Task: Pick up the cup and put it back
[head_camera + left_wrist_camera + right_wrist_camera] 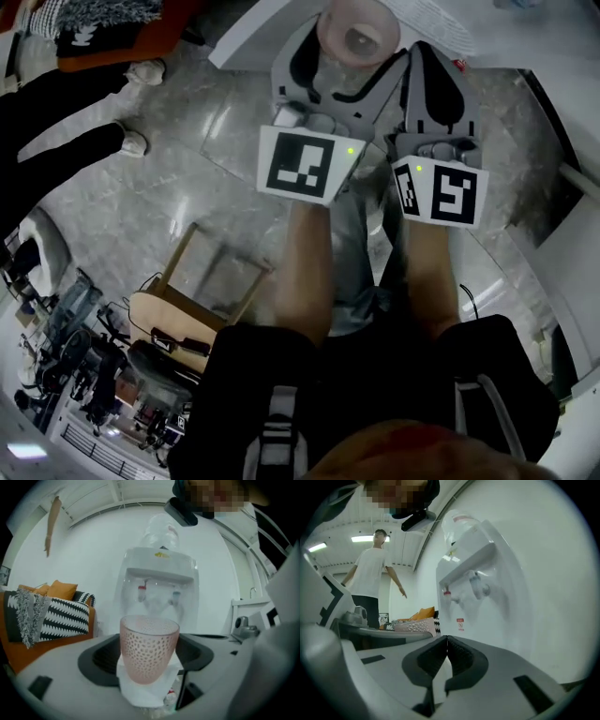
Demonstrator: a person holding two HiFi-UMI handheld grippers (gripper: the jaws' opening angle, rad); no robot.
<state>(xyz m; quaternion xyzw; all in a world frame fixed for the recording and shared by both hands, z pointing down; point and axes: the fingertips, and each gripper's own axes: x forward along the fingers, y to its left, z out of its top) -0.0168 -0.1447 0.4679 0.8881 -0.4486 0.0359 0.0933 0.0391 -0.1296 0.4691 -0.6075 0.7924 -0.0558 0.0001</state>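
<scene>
A pink, dot-patterned cup [149, 648] stands upright between the jaws of my left gripper [149, 660], which is shut on its sides. In the head view the cup [354, 36] is seen from above, held in the air by the left gripper [349, 56] over a white surface. My right gripper [427, 56] hangs just right of it, apart from the cup. Its jaws are pressed together with nothing between them [446, 644]. The right gripper view shows the cup [414, 626] off to the left.
A white water dispenser [159, 583] with red and blue taps stands straight ahead against a white wall, also right of centre [473, 573]. An orange sofa with patterned cushions [56, 613] is on the left. A person [370, 578] stands behind. A wooden chair [202, 281] is on the floor.
</scene>
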